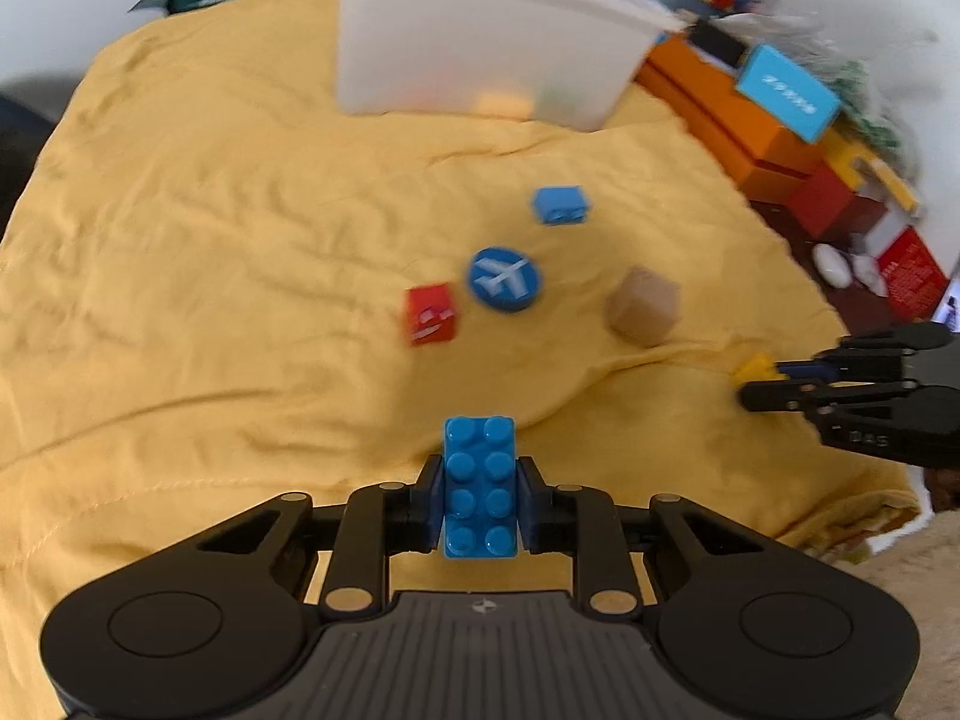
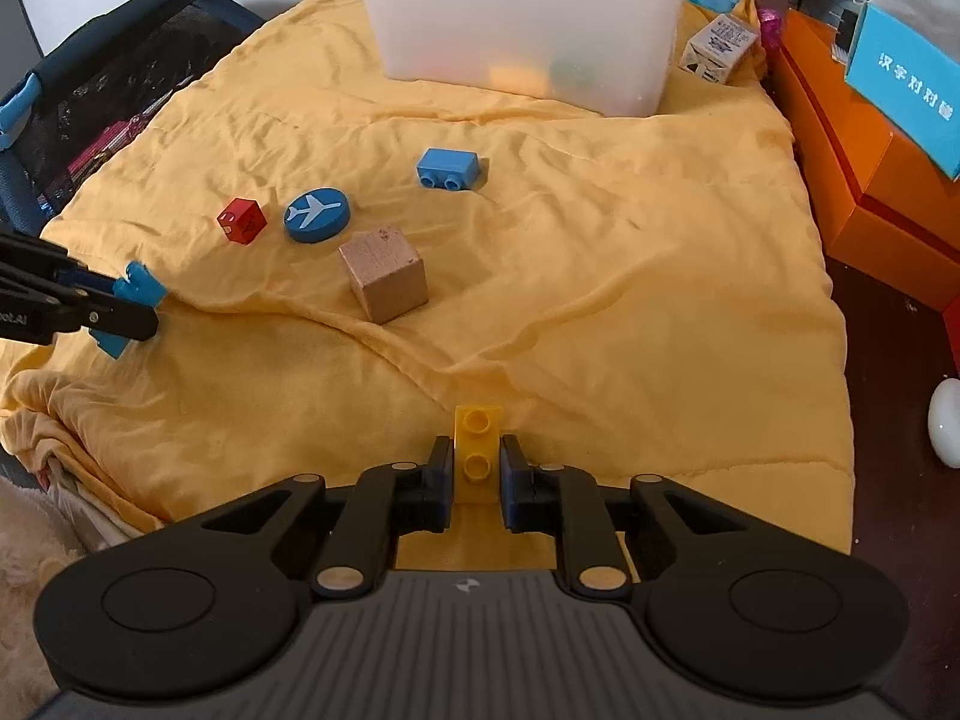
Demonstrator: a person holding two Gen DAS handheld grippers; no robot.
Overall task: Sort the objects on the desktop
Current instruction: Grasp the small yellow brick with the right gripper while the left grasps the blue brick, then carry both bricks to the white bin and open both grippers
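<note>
My left gripper (image 1: 479,480) is shut on a blue studded brick (image 1: 480,486), held above the yellow cloth (image 1: 210,240). It also shows in the right wrist view (image 2: 129,306) at the left edge. My right gripper (image 2: 477,462) is shut on a small yellow brick (image 2: 477,450); it shows at the right in the left wrist view (image 1: 756,381). On the cloth lie a small blue brick (image 2: 449,168), a blue airplane disc (image 2: 316,214), a red cube (image 2: 241,221) and a wooden cube (image 2: 384,273). A translucent white bin (image 2: 522,18) stands at the back.
Orange boxes (image 2: 852,180) and a blue card box (image 2: 906,84) stand along the right edge of the cloth. A printed cube (image 2: 719,48) sits beside the bin. A dark mesh bag (image 2: 90,114) lies at the left. A white object (image 2: 945,420) lies on the dark surface at the right.
</note>
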